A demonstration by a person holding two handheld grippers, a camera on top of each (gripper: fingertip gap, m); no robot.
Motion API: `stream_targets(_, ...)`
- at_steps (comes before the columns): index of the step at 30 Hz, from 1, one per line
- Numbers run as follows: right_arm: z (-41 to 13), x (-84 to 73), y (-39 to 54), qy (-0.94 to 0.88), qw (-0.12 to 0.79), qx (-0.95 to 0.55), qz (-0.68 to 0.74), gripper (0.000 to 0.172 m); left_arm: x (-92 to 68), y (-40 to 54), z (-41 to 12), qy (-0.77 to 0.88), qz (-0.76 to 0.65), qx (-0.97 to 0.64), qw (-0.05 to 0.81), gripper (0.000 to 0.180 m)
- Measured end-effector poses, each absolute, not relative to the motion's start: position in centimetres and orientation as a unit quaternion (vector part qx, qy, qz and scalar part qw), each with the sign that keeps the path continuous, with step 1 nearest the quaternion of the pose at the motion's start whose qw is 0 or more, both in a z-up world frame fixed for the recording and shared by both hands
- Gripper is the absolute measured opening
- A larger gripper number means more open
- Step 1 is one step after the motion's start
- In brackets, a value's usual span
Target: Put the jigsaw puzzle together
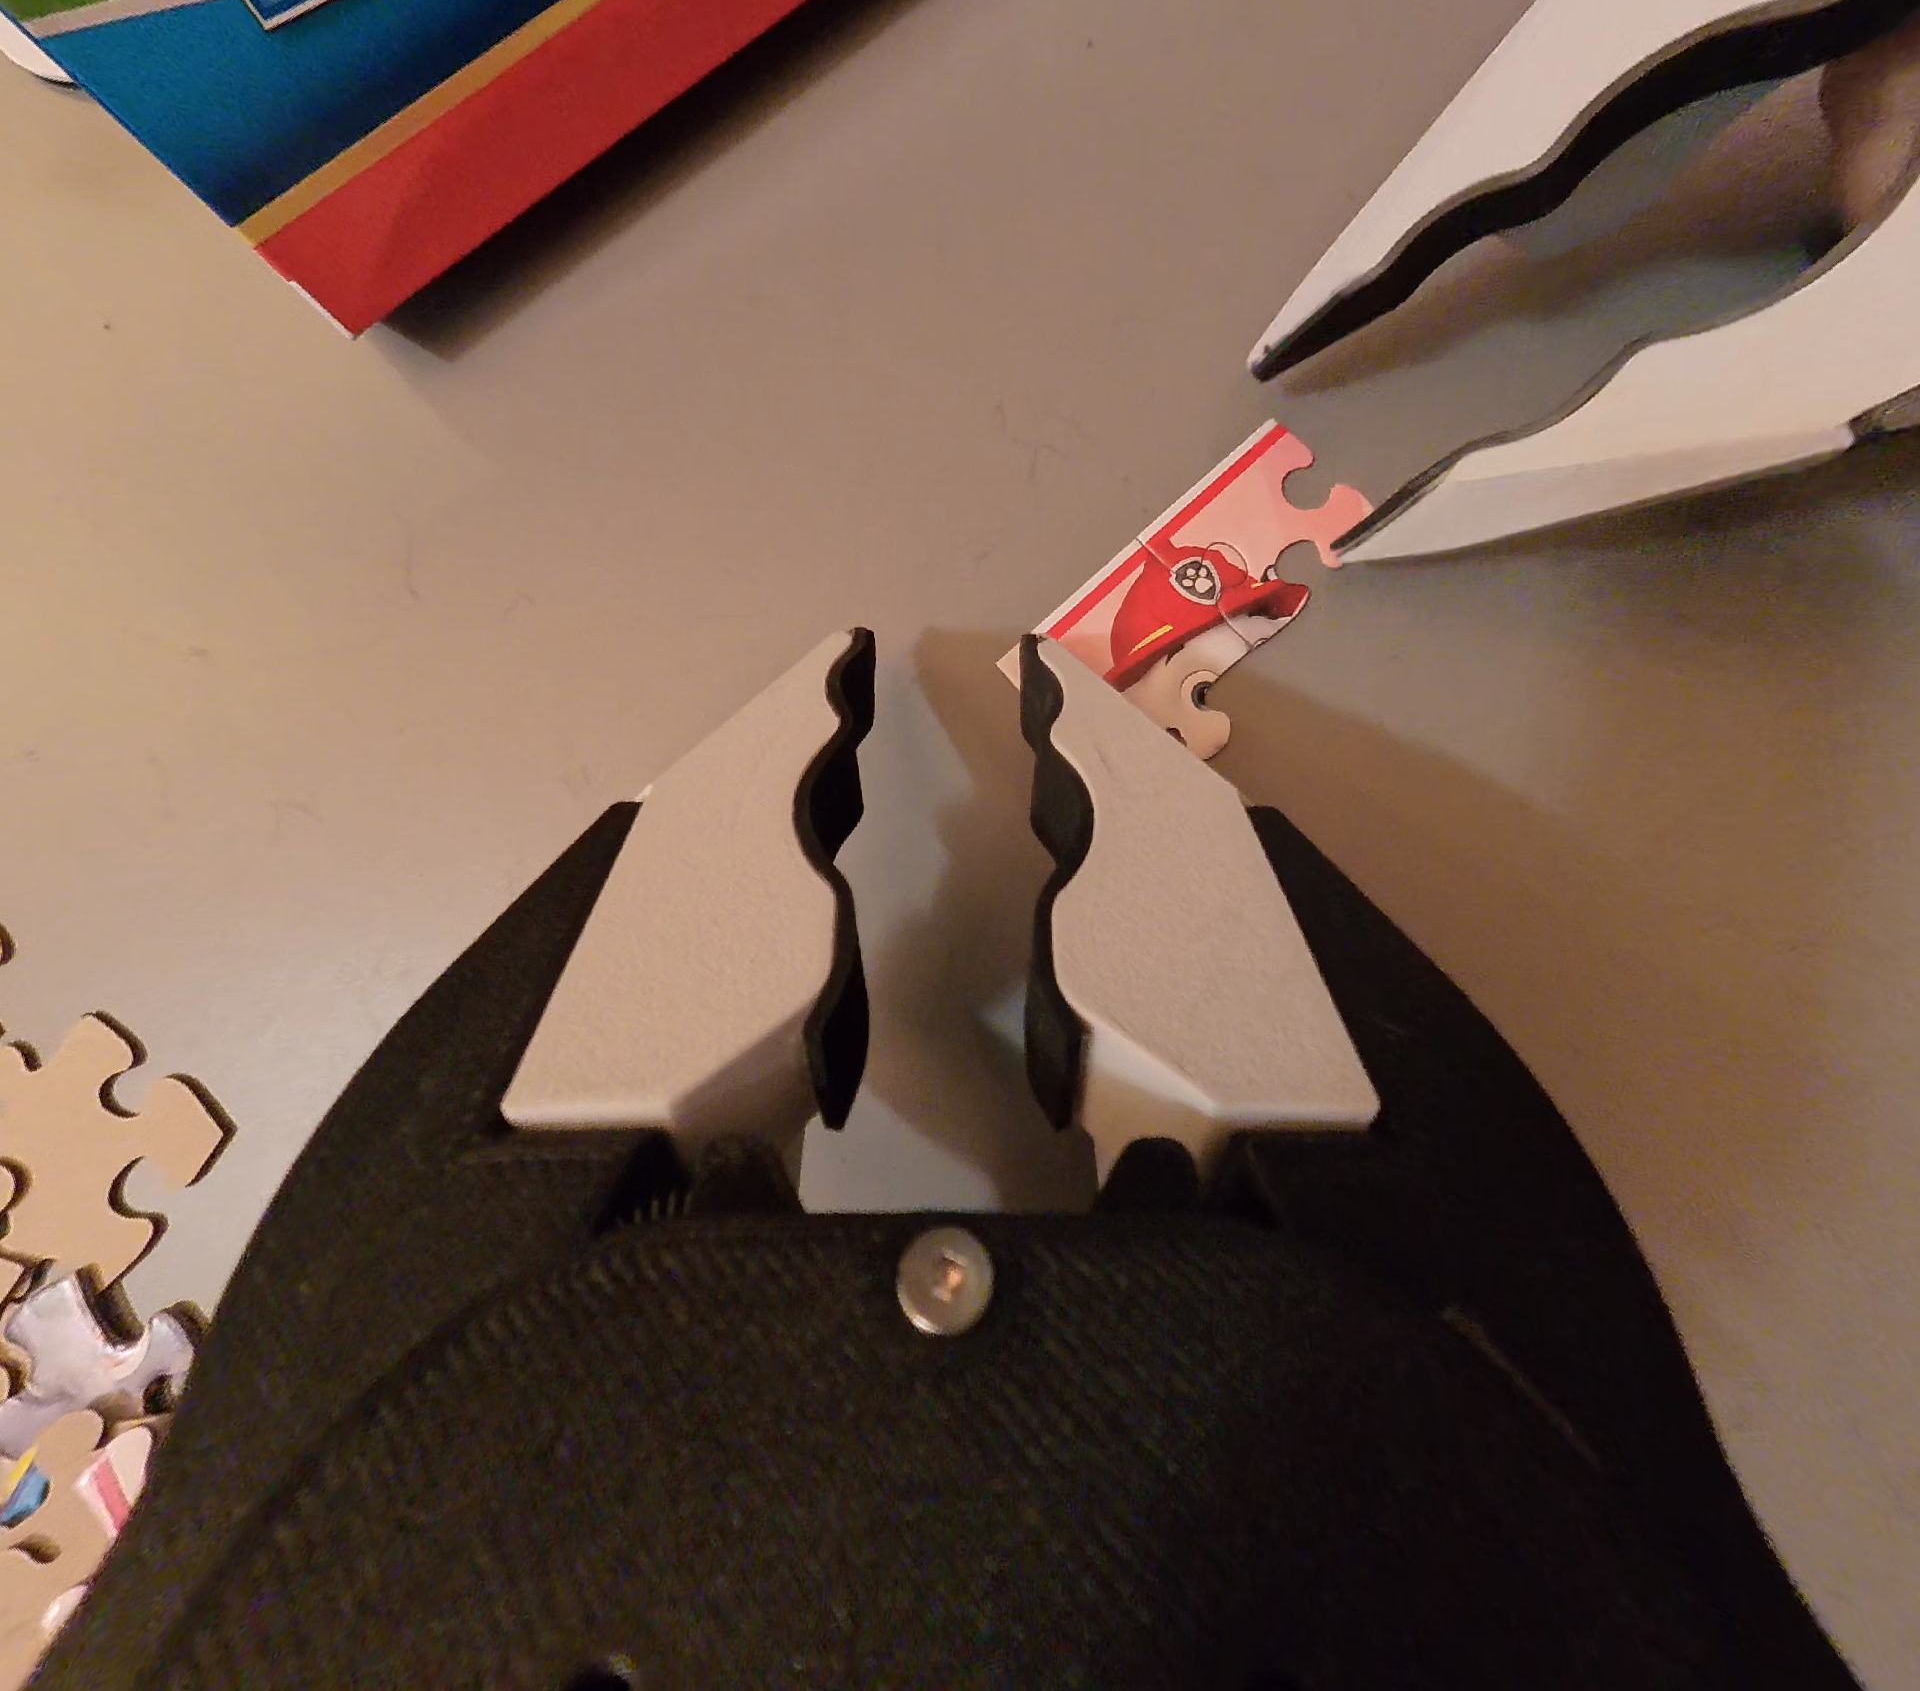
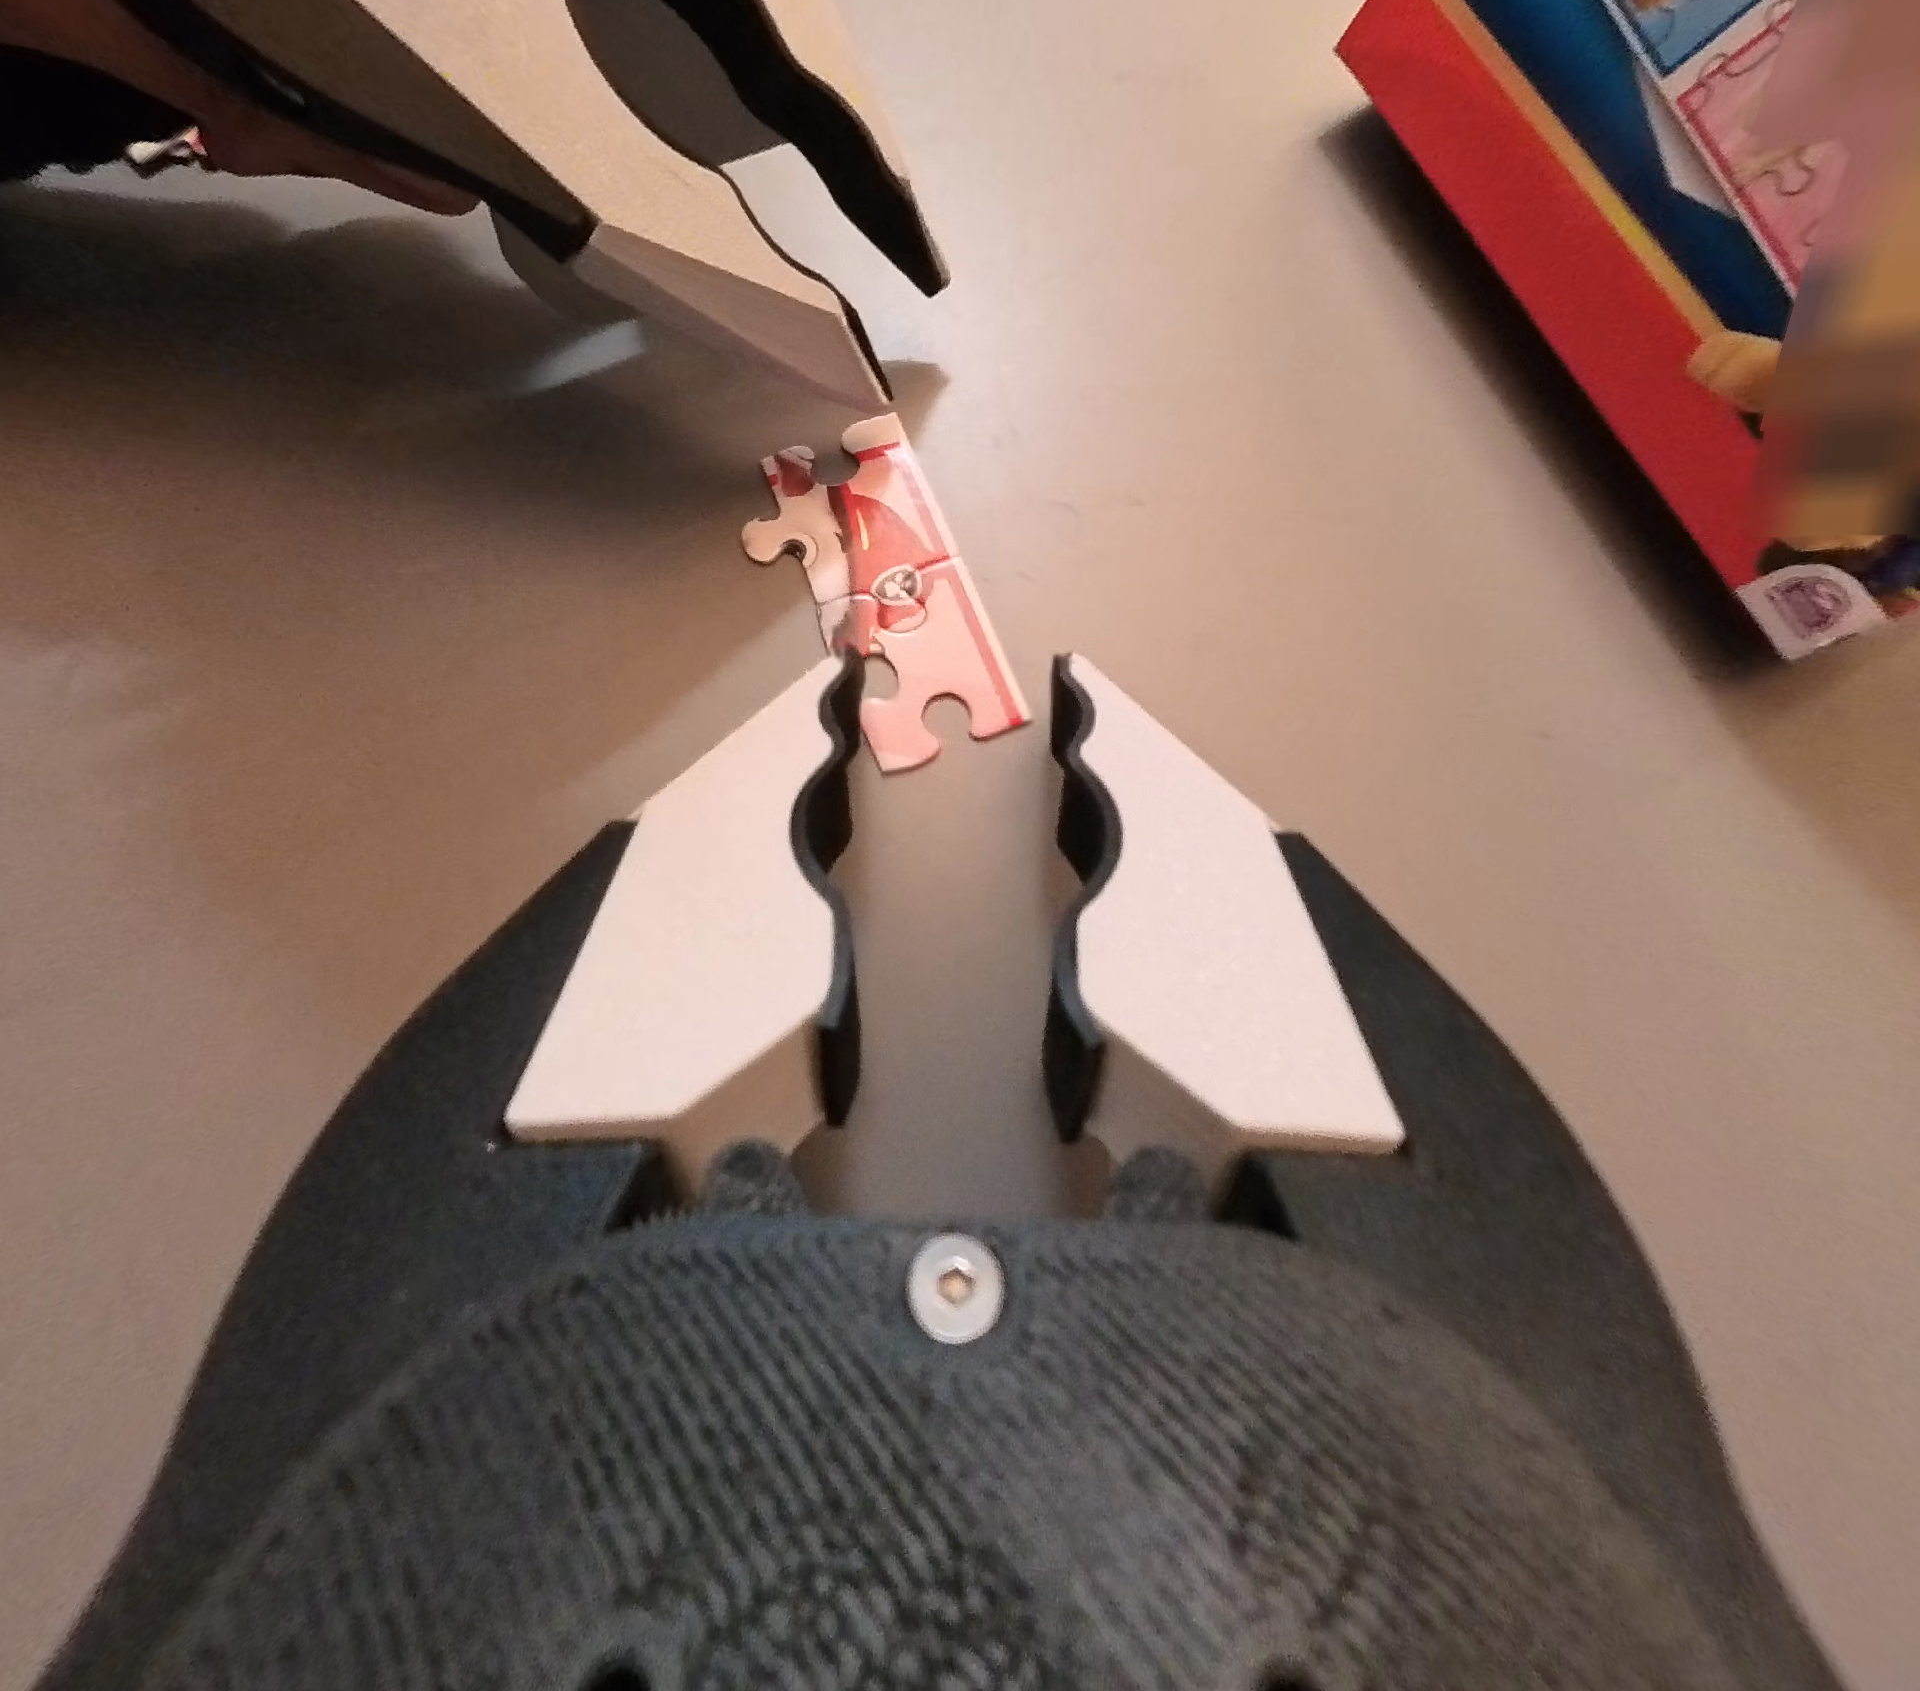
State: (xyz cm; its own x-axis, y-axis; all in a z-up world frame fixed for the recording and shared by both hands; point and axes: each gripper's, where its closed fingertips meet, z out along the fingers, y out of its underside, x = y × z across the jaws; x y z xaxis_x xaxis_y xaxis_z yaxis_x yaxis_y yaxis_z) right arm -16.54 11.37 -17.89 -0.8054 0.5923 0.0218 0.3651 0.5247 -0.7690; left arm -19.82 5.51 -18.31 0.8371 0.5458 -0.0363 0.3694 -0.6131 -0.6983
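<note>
Left wrist view: the left gripper (image 1: pixel 945 654) sits low over the grey table (image 1: pixel 644 498), jaws spread with only tabletop between them. Its right-hand finger (image 1: pixel 1049 706) overlaps the near corner of 2 joined puzzle pieces (image 1: pixel 1195 592), red and pink, lying flat. The right gripper (image 1: pixel 1299 462) comes in from the upper right, jaws apart, its lower fingertip at the pieces' far tab. A colourful puzzle box (image 1: pixel 436 114) stands upper left; loose puzzle pieces (image 1: pixel 94 1153) lie lower left.

Right wrist view: the right gripper (image 2: pixel 956 675) has its jaws spread, the joined pieces' near end between them, at the left finger (image 2: pixel 831 706) but clear of the other. The left gripper (image 2: pixel 904 342) hangs just beyond, open.
</note>
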Motion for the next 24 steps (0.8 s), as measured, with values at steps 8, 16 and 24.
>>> stream_targets(8, -19.0, -15.8, 11.8, -0.875, 0.113, -0.276, 0.381, 0.036, -19.9, 5.5, -18.0, -0.255, 0.130, -0.887, 0.362, 0.024)
stream_targets(16, -19.1, -16.0, 11.8, -0.873, 0.117, -0.278, 0.384, 0.032, -19.9, 5.5, -18.0, -0.253, 0.131, -0.888, 0.362, 0.023)
stream_targets(24, -19.1, -15.8, 11.6, -0.876, 0.118, -0.272, 0.380, 0.033, -19.8, 5.5, -18.1, -0.252, 0.131, -0.889, 0.359, 0.023)
